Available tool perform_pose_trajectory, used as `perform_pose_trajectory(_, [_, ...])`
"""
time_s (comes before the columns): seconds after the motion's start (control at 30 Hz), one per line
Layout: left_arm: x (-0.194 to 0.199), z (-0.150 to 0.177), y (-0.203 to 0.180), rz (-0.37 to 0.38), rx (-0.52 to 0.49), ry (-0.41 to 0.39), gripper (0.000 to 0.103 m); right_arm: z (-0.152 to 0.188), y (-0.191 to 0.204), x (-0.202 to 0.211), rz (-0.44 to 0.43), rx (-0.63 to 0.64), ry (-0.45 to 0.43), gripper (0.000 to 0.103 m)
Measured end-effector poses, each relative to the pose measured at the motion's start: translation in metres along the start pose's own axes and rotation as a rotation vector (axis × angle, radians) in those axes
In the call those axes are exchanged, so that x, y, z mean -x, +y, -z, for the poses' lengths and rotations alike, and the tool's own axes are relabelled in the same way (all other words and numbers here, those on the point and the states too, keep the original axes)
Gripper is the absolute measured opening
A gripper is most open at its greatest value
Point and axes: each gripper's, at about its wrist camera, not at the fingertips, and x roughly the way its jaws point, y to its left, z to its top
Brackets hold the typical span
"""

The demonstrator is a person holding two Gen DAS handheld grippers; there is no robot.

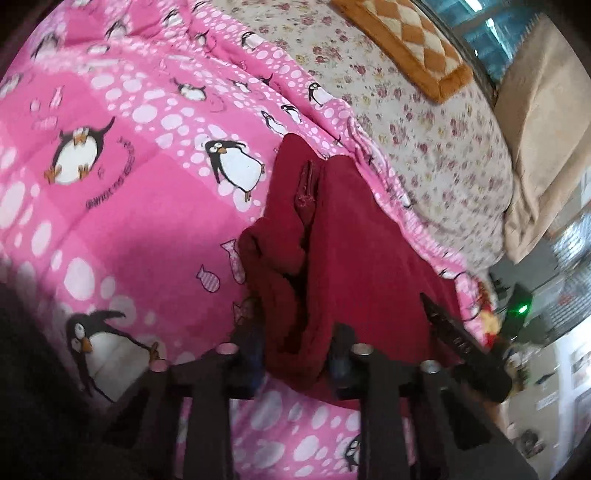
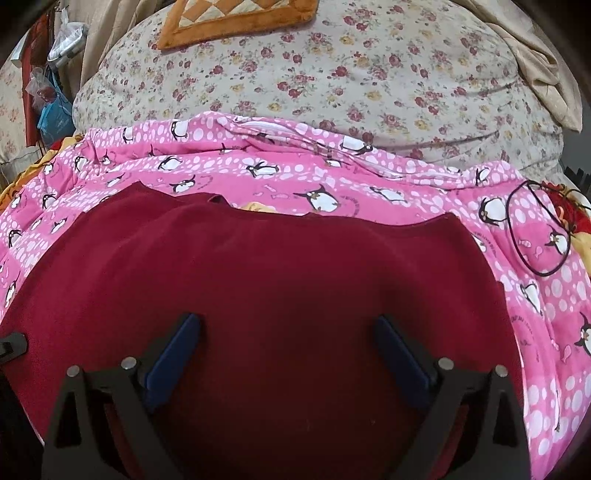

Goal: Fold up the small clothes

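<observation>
A dark red garment (image 2: 258, 280) lies spread on a pink penguin-print quilt (image 2: 332, 177). My right gripper (image 2: 288, 343) is open just above the flat cloth, its blue pads (image 2: 173, 354) wide apart and empty. In the left wrist view the same garment (image 1: 354, 258) has a bunched edge pinched between the fingers of my left gripper (image 1: 299, 354) and is lifted off the quilt (image 1: 129, 206). The other gripper (image 1: 458, 339) shows dark at the right of that view.
A floral sheet (image 2: 351, 74) covers the bed beyond the quilt, with an orange checked cushion (image 2: 236, 18) at the back. A black cord loop (image 2: 535, 229) lies on the quilt at right. A beige curtain (image 1: 543, 147) hangs past the bed.
</observation>
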Motion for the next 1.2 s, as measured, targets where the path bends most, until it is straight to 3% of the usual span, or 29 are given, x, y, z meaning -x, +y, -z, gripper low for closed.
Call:
perform_pose_trajectory(0.13, [0.009, 0.001, -0.026, -0.079, -0.143, -0.022, 0.000, -0.007, 0.002, 0.014, 0.018, 0.003, -0.020, 0.098])
perform_pose_trajectory(0.23, [0.015, 0.001, -0.036, -0.079, -0.182, -0.037, 0.000, -0.027, 0.007, 0.032, -0.069, -0.018, -0.097, 0.098])
perform_pose_trajectory(0.33, [0.016, 0.005, -0.046, -0.073, -0.234, -0.062, 0.000, -0.062, 0.020, 0.022, -0.282, -0.110, -0.054, 0.098])
perform_pose_trajectory(0.4, [0.017, 0.008, -0.056, -0.077, -0.308, -0.101, 0.000, -0.083, 0.039, 0.002, -0.432, -0.160, 0.012, 0.098])
perform_pose_trajectory(0.47, [0.016, 0.010, -0.062, -0.071, -0.351, -0.119, 0.000, -0.106, 0.073, -0.027, -0.588, -0.145, 0.133, 0.098])
perform_pose_trajectory(0.5, [0.015, 0.009, -0.063, -0.066, -0.365, -0.121, 0.000, -0.113, 0.084, -0.036, -0.605, -0.130, 0.161, 0.098])
perform_pose_trajectory(0.6, [0.012, 0.008, -0.066, -0.039, -0.392, -0.111, 0.000, -0.130, 0.120, -0.070, -0.614, -0.088, 0.317, 0.098])
perform_pose_trajectory(0.67, [0.011, 0.006, -0.067, -0.027, -0.401, -0.106, 0.000, -0.136, 0.141, -0.097, -0.550, -0.051, 0.471, 0.098])
perform_pose_trajectory(0.73, [0.009, 0.005, -0.068, -0.003, -0.402, -0.095, 0.000, -0.139, 0.159, -0.109, -0.499, -0.007, 0.539, 0.098])
perform_pose_trajectory(1.1, [0.012, 0.001, -0.069, 0.090, -0.403, -0.075, 0.000, -0.150, 0.212, -0.116, -0.257, 0.281, 0.643, 0.098])
perform_pose_trajectory(1.2, [0.014, -0.001, -0.066, 0.098, -0.402, -0.078, 0.000, -0.150, 0.221, -0.119, -0.120, 0.378, 0.629, 0.091])
